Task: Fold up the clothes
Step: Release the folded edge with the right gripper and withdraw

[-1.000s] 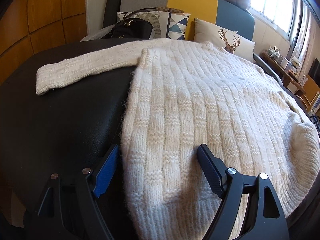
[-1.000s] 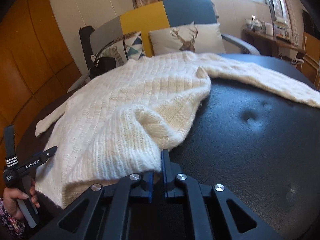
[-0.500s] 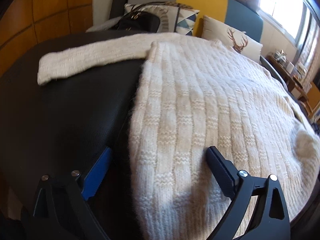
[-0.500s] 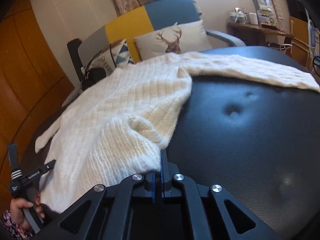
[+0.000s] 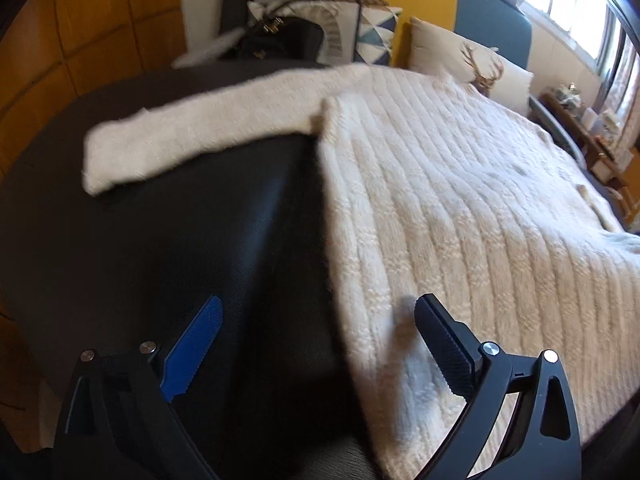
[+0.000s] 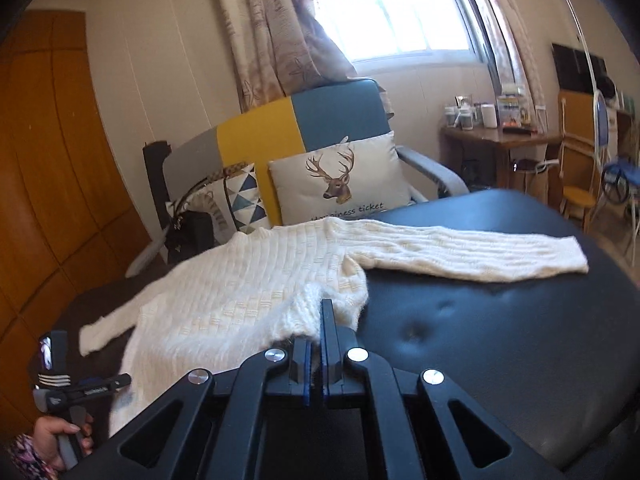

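Note:
A cream knitted sweater lies spread on a black padded surface, one sleeve stretched out to the left. My left gripper stands open over the sweater's near left hem edge, its right finger above the knit and its blue-padded left finger above the black surface. In the right wrist view the sweater has its other sleeve lying out to the right. My right gripper is shut on the sweater's bottom right corner, lifted off the surface and bunched at the fingertips.
A grey, yellow and blue sofa stands behind, with a deer cushion, a patterned cushion and a black bag. Orange wooden panels line the left. A wooden desk with bottles stands right. A hand grips the left tool.
My right gripper has risen with the sweater corner, pulling it up and inward. The left gripper's jaws have spread wider, and the left hem edge has shifted right beneath it.

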A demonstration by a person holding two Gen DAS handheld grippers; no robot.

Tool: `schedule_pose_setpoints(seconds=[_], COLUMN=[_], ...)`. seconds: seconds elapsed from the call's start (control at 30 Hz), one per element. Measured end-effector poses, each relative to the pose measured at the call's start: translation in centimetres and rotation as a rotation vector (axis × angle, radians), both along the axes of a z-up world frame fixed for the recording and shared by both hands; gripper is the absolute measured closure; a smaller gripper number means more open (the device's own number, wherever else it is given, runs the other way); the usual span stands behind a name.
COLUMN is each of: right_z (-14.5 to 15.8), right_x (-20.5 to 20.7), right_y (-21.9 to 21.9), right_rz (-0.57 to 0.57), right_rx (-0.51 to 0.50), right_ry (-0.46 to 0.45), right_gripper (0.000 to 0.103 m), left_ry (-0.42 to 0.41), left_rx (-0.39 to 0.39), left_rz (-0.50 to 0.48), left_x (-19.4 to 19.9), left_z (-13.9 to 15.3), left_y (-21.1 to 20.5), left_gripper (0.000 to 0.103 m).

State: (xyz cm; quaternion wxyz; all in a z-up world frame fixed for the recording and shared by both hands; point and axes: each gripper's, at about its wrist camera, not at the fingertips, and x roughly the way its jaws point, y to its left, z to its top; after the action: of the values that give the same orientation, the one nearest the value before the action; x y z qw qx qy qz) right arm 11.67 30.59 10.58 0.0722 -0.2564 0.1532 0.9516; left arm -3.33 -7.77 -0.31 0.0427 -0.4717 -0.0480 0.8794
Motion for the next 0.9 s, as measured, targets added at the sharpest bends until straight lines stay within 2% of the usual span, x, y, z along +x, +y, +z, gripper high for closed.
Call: schedule_pose_setpoints(seconds=[0.03, 0.13, 0.17, 0.27, 0.33, 0.47, 0.57, 0.67, 0.7, 0.73, 0.77, 0.8, 0.9], right_z=[-0.1, -2.7, -3.8, -6.9, -8.7, -10.2, -10.3, -10.4, -10.5, -10.7, -10.8, -10.9, -10.5], right_x=[-0.2, -1.1, -1.4, -1.4, -1.3, -0.9, -0.6, -1.0, -1.2, -1.4, -1.6, -1.7, -1.8], right_y=[0.0, 0.4, 0.5, 1.7, 2.5, 2.5, 2.2, 2.0, 2.1, 2.1, 2.1, 2.1, 1.9], right_rz=[-0.002, -0.012, -0.022, -0.05, -0.043, -0.003, 0.016, 0.021, 0.021, 0.021, 0.022, 0.024, 0.004], right_rx=[0.018, 0.03, 0.037, -0.016, -0.068, -0.099, -0.09, -0.091, -0.1, -0.117, -0.133, -0.149, -0.126], right_ry=[-0.014, -0.115, -0.154, -0.253, -0.305, -0.311, -0.28, -0.278, -0.275, -0.271, -0.269, -0.266, -0.266], right_gripper=[0.101, 0.101, 0.101, 0.101, 0.101, 0.099, 0.083, 0.083, 0.083, 0.083, 0.084, 0.099, 0.1], left_ry=[-0.002, 0.022, 0.018, -0.006, -0.03, -0.04, -0.054, -0.055, -0.045, -0.029, -0.026, -0.028, -0.033], left_rx=[0.053, 0.085, 0.066, -0.064, -0.043, -0.044, -0.041, -0.05, -0.046, -0.044, -0.022, 0.007, 0.094], left_rz=[-0.01, -0.014, -0.028, -0.074, -0.012, 0.049, 0.006, -0.042, -0.054, -0.06, -0.067, -0.075, -0.1], left_x=[0.2, 1.0, 1.1, 1.4, 1.9, 2.8, 3.7, 4.7, 5.2, 5.5, 5.3, 5.1, 4.2], left_z=[-0.2, -0.5, -0.6, -0.8, -0.8, -0.5, -0.3, -0.2, -0.1, 0.0, 0.1, 0.3, 0.6], left_y=[0.0, 0.3, 0.6, 1.8, 1.7, 2.3, 2.9, 3.5, 3.7, 3.8, 3.7, 3.5, 2.9], left_gripper=[0.004, 0.004, 0.004, 0.004, 0.004, 0.003, 0.003, 0.003, 0.007, 0.015, 0.044, 0.09, 0.091])
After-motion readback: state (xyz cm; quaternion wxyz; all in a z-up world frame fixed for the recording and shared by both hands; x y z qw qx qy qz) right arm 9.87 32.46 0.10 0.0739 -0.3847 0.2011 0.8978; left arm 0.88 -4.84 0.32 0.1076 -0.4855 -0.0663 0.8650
